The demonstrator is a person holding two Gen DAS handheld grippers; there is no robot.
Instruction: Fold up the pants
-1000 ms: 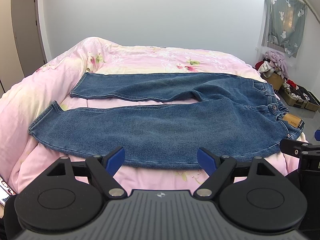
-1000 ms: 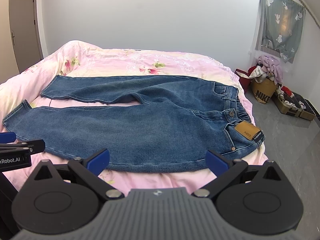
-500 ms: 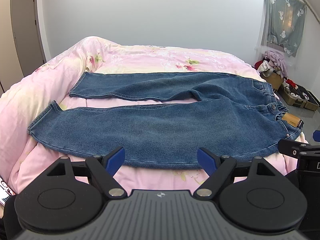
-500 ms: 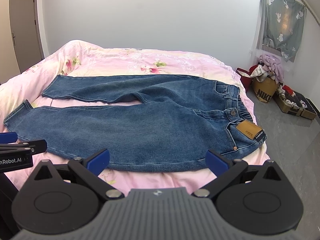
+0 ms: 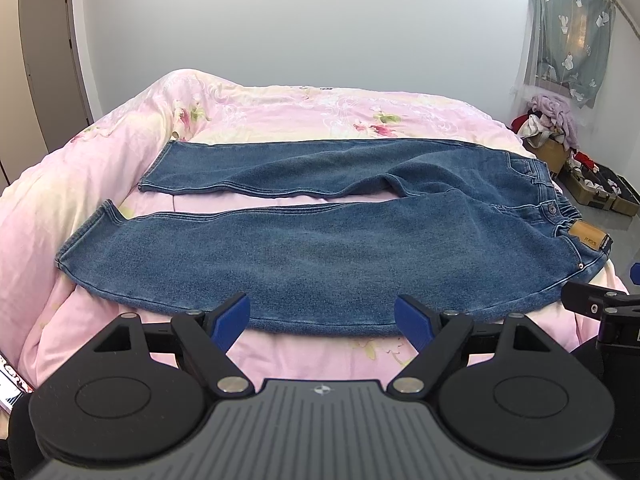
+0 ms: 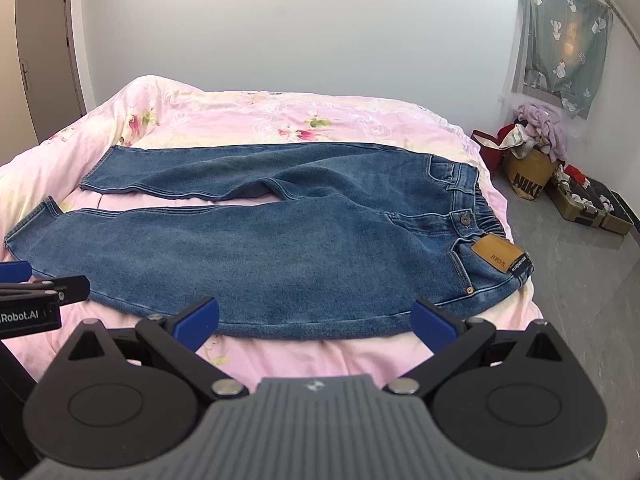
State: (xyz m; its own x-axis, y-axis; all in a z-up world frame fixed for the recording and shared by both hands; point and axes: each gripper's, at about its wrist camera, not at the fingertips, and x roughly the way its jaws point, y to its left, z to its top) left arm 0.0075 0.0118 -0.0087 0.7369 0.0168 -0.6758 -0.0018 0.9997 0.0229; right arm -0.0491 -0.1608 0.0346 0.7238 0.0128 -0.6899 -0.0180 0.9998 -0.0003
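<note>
One pair of jeans (image 5: 320,248), flat on the bed (image 5: 280,120), unfolded. Left tongs (image 5: 322,316) and right tongs (image 6: 314,318) gape wide, empty. Next we grip the near edge.

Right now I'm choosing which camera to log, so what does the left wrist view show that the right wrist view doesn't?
Only the left wrist view shows the right gripper edging in at the right, and a patterned object at the lower left edge.

Only the right wrist view shows the brown NIKE paper bag and the left gripper at the left.

Both show the blue denim jeans spread flat on the pink floral quilt, the tan leather waistband patch, the green curtain, and open jaws holding nothing.
</note>
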